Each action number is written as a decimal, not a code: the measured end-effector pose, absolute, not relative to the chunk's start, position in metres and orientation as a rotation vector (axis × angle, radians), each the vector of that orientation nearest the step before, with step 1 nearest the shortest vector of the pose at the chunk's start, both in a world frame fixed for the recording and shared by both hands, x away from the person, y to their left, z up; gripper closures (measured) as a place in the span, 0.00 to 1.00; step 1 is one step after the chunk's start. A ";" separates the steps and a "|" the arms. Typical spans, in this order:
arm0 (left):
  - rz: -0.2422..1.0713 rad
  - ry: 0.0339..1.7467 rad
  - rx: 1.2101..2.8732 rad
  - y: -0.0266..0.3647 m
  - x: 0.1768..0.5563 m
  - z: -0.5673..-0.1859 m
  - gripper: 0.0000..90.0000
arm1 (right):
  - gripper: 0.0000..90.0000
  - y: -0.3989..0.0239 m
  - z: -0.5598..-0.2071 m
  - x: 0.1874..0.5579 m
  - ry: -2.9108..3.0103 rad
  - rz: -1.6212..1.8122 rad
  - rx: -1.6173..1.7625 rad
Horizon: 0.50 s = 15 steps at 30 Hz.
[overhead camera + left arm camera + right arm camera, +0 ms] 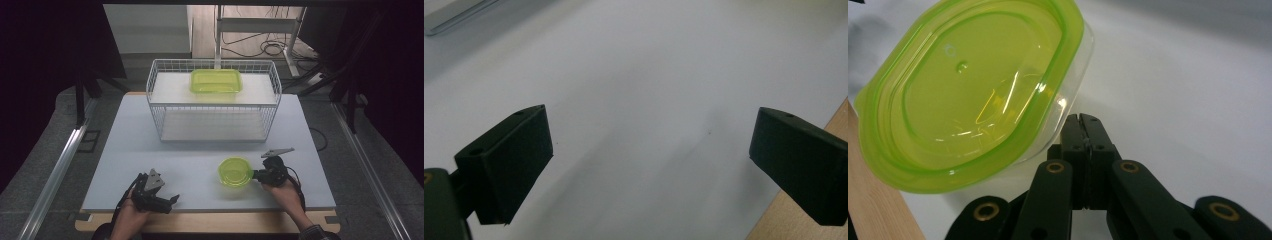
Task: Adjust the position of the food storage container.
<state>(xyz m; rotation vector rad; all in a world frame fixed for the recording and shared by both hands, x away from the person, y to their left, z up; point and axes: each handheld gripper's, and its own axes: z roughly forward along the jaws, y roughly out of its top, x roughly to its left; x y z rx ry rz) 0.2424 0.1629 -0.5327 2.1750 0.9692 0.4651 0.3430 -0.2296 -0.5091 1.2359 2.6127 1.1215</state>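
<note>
one white table [130, 150], one wire basket [212, 100] at the back with one green rectangular container [216, 80] on its shelf. the second, a green oval container [235, 172], sits near the front edge, lid up, long axis hard to call. right gripper [254, 174] jaws pressed together beside it; any pinch on the rim is hidden. left gripper [172, 200] wide open, empty.

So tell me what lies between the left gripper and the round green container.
Nothing: in the high view, bare white tabletop separates the left gripper from the round green container.
</note>
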 end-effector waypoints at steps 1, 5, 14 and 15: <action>0.465 0.969 2.175 0.163 0.242 -0.533 0.04 | 0.99 -0.227 -0.509 0.344 2.618 1.125 1.236; 0.465 0.968 2.176 0.163 0.242 -0.533 0.04 | 0.99 -0.212 -0.511 0.348 2.639 1.143 1.210; 0.465 0.963 2.177 0.163 0.242 -0.533 0.04 | 0.99 -0.178 -0.513 0.354 2.693 1.163 1.153; 0.465 0.963 2.178 0.162 0.242 -0.533 0.04 | 0.99 -0.175 -0.514 0.355 2.697 1.165 1.147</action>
